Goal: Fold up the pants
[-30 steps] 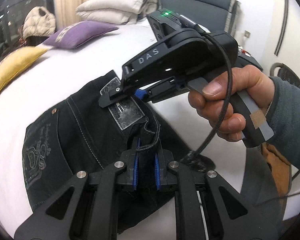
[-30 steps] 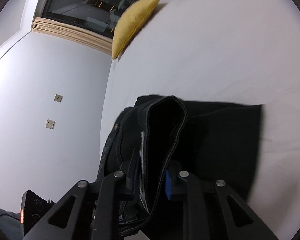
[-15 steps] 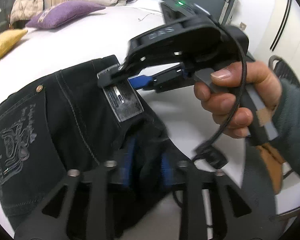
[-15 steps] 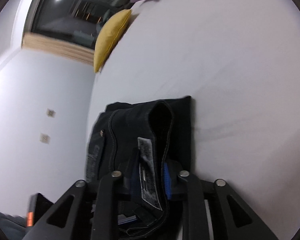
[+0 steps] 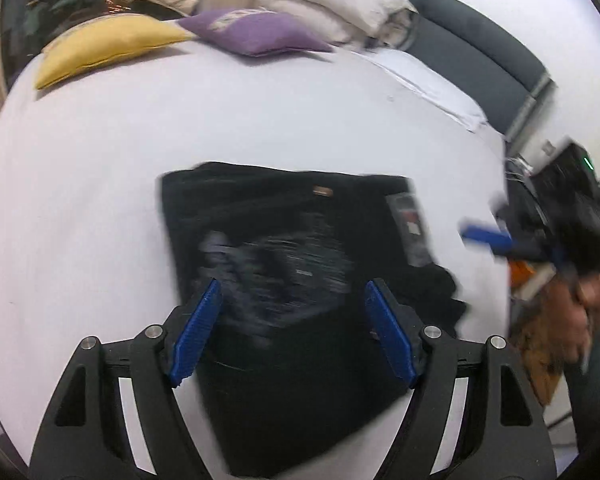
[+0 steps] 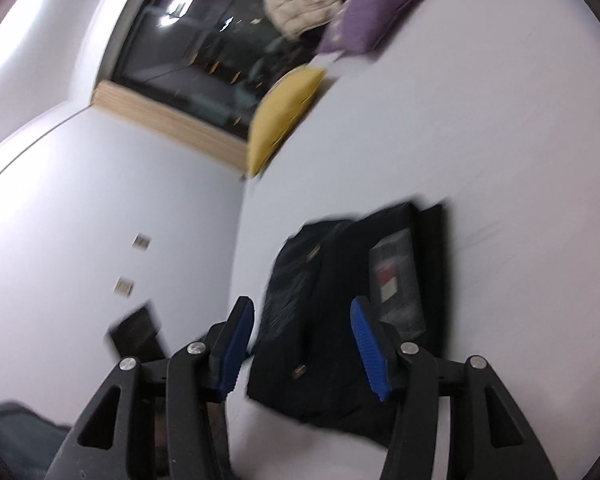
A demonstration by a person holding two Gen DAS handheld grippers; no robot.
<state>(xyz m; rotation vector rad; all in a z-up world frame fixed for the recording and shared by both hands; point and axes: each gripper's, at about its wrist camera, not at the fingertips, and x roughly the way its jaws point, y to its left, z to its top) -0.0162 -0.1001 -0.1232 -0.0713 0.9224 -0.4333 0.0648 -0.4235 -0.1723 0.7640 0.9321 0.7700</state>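
Observation:
The black pants lie folded into a compact rectangle on the white bed, with a grey waistband label near their right edge. My left gripper is open and empty, raised just above their near half. My right gripper shows at the right of the left wrist view, off the pants. In the right wrist view the pants lie past my open, empty right gripper. The views are motion-blurred.
A yellow pillow and a purple pillow lie at the far side of the white bed, with a folded cream duvet and a dark headboard behind. A wall with sockets and a dark window stand left.
Both grippers have let go of the pants' waistband and opened. They have pulled back and apart. The pants now lie flat and folded on the bed.

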